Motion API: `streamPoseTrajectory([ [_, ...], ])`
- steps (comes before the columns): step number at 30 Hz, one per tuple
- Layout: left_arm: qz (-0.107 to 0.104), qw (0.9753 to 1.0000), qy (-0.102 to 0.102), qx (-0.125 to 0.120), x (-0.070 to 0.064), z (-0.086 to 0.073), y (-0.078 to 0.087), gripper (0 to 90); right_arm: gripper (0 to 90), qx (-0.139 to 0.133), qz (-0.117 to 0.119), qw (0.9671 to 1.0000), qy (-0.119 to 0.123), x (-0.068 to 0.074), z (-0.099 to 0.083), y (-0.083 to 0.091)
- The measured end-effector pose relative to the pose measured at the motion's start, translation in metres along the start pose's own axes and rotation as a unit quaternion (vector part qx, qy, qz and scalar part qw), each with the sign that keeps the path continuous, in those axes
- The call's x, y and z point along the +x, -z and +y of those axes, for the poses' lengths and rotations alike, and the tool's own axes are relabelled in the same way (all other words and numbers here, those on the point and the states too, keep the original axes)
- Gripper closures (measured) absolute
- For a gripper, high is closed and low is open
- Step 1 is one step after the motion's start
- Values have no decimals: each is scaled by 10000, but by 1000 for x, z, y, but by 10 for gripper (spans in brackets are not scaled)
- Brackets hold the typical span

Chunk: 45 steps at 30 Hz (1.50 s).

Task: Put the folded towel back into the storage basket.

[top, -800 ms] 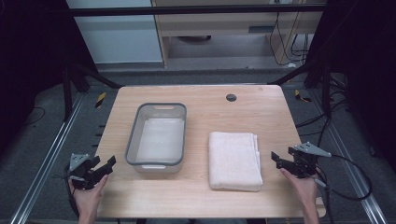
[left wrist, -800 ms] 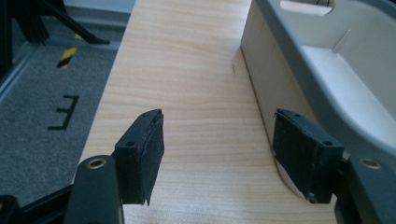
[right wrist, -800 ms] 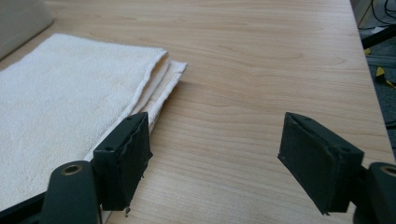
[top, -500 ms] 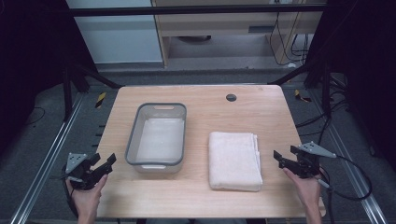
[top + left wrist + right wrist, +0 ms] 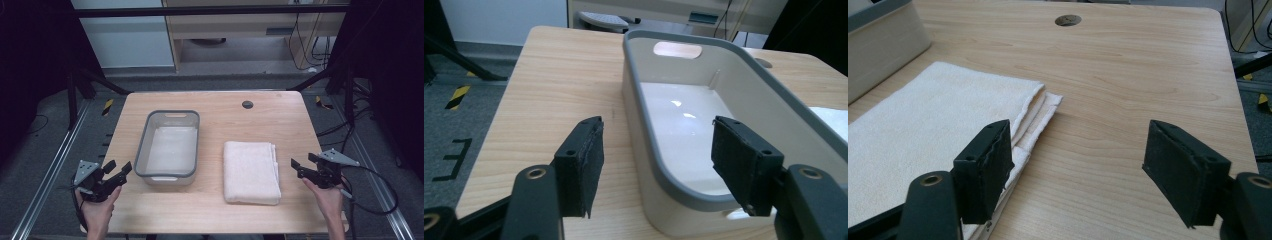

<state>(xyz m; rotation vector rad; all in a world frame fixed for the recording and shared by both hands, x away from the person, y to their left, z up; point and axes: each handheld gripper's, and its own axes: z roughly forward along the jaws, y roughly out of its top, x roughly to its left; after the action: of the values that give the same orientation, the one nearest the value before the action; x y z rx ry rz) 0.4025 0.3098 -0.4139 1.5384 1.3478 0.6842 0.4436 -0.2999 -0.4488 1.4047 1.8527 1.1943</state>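
A grey-rimmed plastic tub (image 5: 169, 145) stands empty at the table's left centre. To its right a folded cream towel (image 5: 251, 171) lies flat. My left gripper (image 5: 116, 169) is open at the table's front left corner, just left of the tub, whose near corner (image 5: 684, 192) sits between its jaws in the left gripper view. At the table's right edge my right gripper (image 5: 302, 163) is held open, a short way right of the towel. In the right gripper view the towel's folded edge (image 5: 1035, 112) lies beside the left jaw. Nothing is held.
The wooden table (image 5: 225, 107) has a round cable hole (image 5: 247, 104) at its far middle. Metal rails and dark floor run along both sides. A bench and cables stand beyond the far edge.
Both hands have shifted only slightly; the left gripper has drifted a little toward the tub. Both stay open and empty.
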Motion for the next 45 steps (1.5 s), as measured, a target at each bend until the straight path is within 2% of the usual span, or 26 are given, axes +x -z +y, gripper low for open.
streamPoseTrajectory([
  [3, -37, 10000, -46, -6, -5, 3, -1, 385, 287, 7, 49, 10000, -55, -1, 2, 1],
  [8, -282, 9995, -169, -4, -25, 9, -6, 395, 306, -16, 235, 9996, -144, -3, 13, 2],
  [9, -282, 9995, -169, -4, -25, 9, -6, 399, 306, -16, 235, 9996, -144, -3, 13, 2],
  [10, -349, 9991, -257, 13, -34, 12, -10, 401, 310, 21, 269, 9996, -86, -2, 16, 1],
  [20, -811, 9951, -563, -5, -86, 27, -23, 411, 325, 134, 495, 9987, 30, 9, 34, -9],
  [21, -811, 9951, -563, -5, -86, 27, -23, 411, 325, 131, 514, 9986, 62, 9, 35, -11],
  [22, -903, 9941, -606, -4, -96, 28, -27, 411, 325, 131, 540, 9984, 56, 11, 37, -12],
  [24, -988, 9929, -665, 27, -106, 28, -31, 409, 326, 140, 574, 9982, 90, 12, 40, -14],
  [25, -988, 9929, -665, 27, -106, 28, -31, 408, 326, 140, 591, 9981, 88, 13, 41, -15],
  [26, -1038, 9917, -750, 68, -116, 26, -36, 408, 326, 150, 598, 9981, 86, 14, 42, -16],
  [30, -1188, 9891, -850, 162, -136, 21, -45, 408, 322, 187, 610, 9979, 87, 13, 45, -19],
  [31, -1188, 9891, -850, 162, -136, 21, -45, 408, 319, 186, 617, 9979, 91, 13, 45, -20],
  [32, -1248, 9877, -921, 213, -146, 19, -50, 407, 316, 188, 614, 9979, 75, 13, 45, -21],
  [33, -1248, 9877, -921, 213, -146, 19, -50, 407, 316, 188, 614, 9979, 75, 13, 45, -21],
  [34, -1330, 9866, -917, 238, -154, 17, -54, 407, 307, 207, 598, 9980, 89, 13, 44, -22],
  [37, -1398, 9853, -942, 264, -162, 15, -57, 405, 304, 233, 617, 9978, 96, 12, 44, -24],
  [39, -1464, 9838, -992, 309, -172, 13, -61, 400, 304, 249, 639, 9976, 120, 12, 45, -26],
  [43, -1554, 9810, -1087, 399, -185, 9, -67, 397, 300, 257, 683, 9973, 117, 12, 46, -31],
  [45, -1573, 9805, -1097, 418, -189, 8, -69, 393, 297, 274, 685, 9972, 94, 12, 46, -33],
])
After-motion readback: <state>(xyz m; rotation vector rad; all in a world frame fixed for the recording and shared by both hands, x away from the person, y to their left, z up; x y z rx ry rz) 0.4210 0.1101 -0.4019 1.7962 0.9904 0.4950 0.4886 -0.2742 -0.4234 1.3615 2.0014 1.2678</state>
